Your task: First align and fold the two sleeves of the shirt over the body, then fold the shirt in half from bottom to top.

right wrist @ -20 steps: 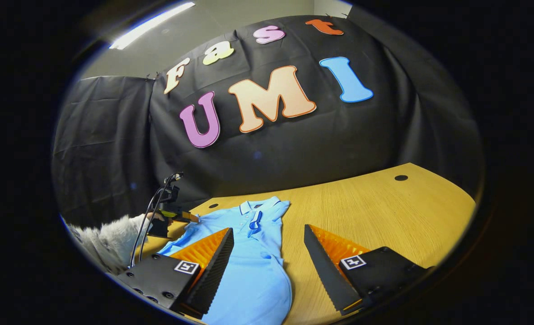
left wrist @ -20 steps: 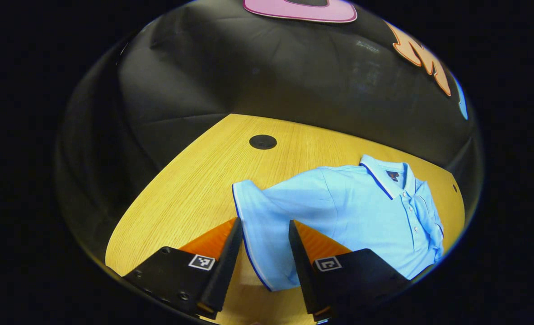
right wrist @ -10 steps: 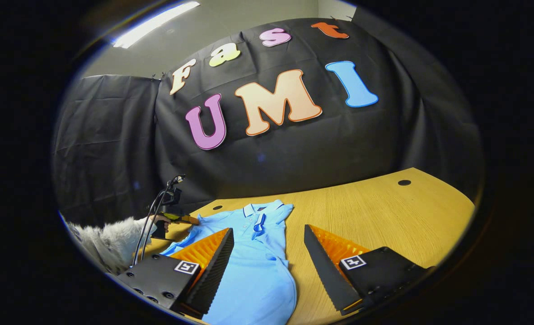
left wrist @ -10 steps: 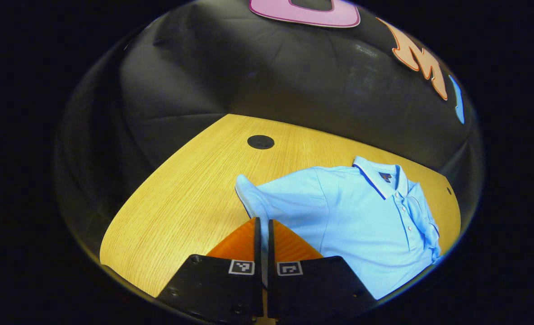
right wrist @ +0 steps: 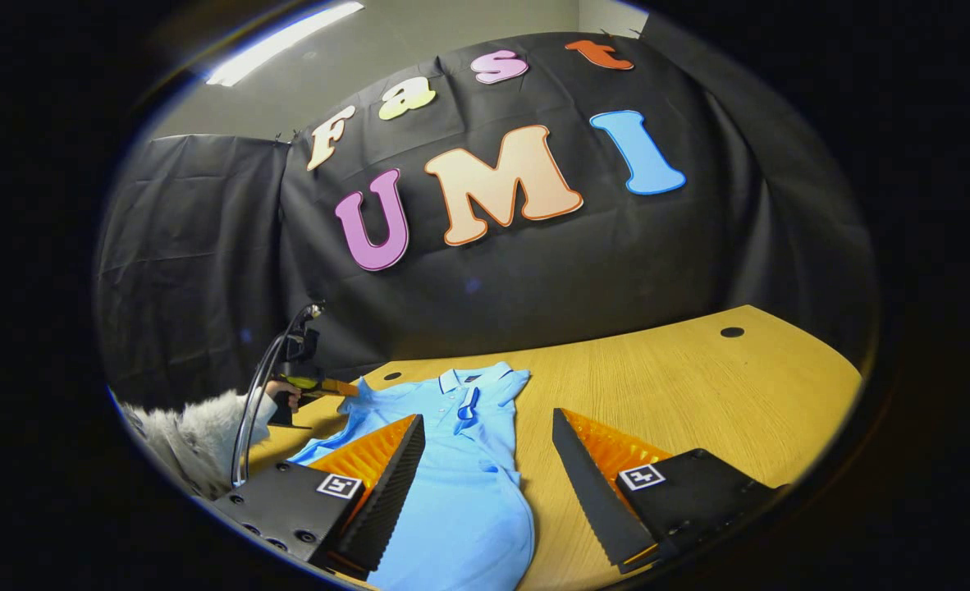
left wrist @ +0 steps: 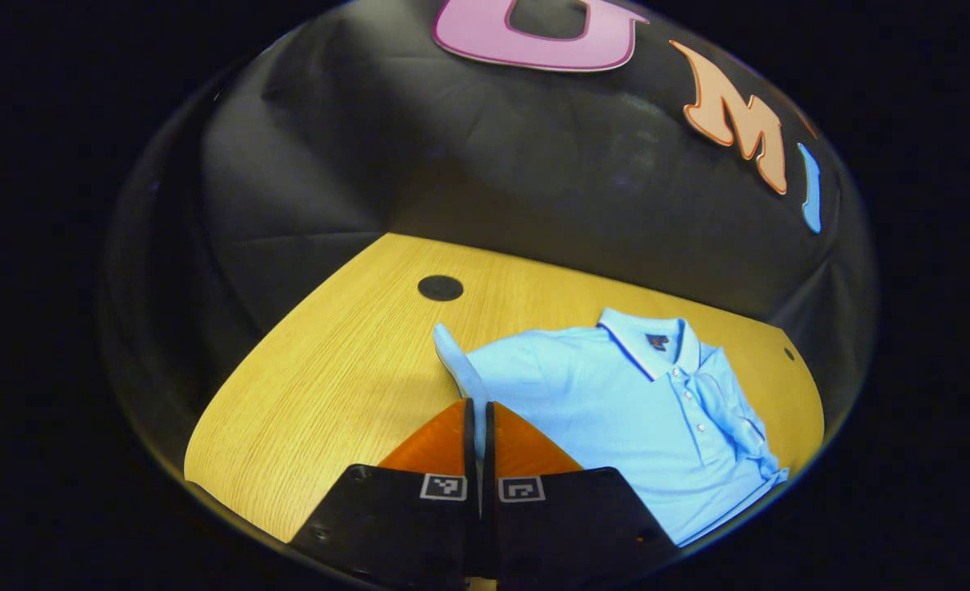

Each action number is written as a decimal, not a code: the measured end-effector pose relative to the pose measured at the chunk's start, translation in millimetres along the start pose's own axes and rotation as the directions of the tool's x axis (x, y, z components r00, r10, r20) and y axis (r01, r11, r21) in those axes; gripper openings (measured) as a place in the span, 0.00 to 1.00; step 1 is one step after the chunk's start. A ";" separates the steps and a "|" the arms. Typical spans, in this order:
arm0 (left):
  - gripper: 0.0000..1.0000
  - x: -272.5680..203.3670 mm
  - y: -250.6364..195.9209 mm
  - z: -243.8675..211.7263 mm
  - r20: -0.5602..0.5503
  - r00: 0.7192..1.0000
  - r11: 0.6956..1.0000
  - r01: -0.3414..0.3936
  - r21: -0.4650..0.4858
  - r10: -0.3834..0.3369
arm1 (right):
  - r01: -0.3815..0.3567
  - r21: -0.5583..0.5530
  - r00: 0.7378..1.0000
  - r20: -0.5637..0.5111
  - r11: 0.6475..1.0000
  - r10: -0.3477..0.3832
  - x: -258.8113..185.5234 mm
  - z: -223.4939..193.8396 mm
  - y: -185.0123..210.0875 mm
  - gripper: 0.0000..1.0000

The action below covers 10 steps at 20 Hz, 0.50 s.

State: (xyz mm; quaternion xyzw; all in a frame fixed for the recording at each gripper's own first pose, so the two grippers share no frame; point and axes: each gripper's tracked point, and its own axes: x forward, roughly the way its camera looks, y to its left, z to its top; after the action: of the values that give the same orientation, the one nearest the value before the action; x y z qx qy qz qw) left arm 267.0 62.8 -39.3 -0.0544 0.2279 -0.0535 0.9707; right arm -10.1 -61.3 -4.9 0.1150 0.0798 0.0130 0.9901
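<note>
A light blue polo shirt [left wrist: 641, 410] is laid face up on the wooden surface [left wrist: 329, 386], its collar [left wrist: 645, 338] turned toward the black cloth wall [left wrist: 493, 172]. In the left gripper view, the left gripper [left wrist: 478, 410] is seen with its jaws pressed together on the edge of the shirt's sleeve [left wrist: 462, 373], which is drawn up off the surface into a narrow raised fold running from the fingertips toward the shoulder. A round black grommet [left wrist: 441, 287] is set into the surface just beyond that sleeve, and a smaller dark hole [left wrist: 789, 354] is seen near the far edge beside the other shoulder. In the right gripper view, the right gripper [right wrist: 489, 435] is held above the lower part of the shirt [right wrist: 452, 484] with its jaws spread wide and nothing between them but the cloth lying underneath; one finger is seen over the shirt's body, the other over bare wood beside the hem. Farther off in that view, the left gripper [right wrist: 333, 387] is seen at the raised sleeve, held by a hand [right wrist: 280, 394] emerging from a fluffy pale sleeve cuff [right wrist: 198, 435], with a cable [right wrist: 259, 402] arching above it.
</note>
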 end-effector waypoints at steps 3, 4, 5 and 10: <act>0.00 -7.1 -51.8 10.9 0.011 0.995 0.995 0.094 0.034 -0.095 | -0.017 0.008 1.000 0.001 1.000 0.017 0.6 -0.2 6.5 0.97; 0.00 -8.5 -69.8 13.0 0.012 0.992 0.991 0.125 0.049 -0.126 | -0.021 0.004 1.000 0.004 1.000 0.021 -0.2 -0.6 8.3 0.97; 0.00 -9.2 -87.5 11.6 0.008 0.988 0.986 0.153 0.067 -0.154 | -0.023 -0.004 1.000 0.007 1.000 0.023 -0.6 -0.5 9.9 0.97; 0.00 2.4 -153.4 -5.3 -0.033 0.975 0.960 0.220 0.171 -0.218 | -0.019 -0.019 1.000 -0.007 1.000 0.019 0.9 -6.3 10.9 0.97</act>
State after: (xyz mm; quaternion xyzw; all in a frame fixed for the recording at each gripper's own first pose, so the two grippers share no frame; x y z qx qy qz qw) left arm 254.6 -89.6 -25.1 0.0059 0.2219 -0.1807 0.9582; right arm -10.3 -49.2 -8.6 0.1063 0.0818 0.0234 0.9907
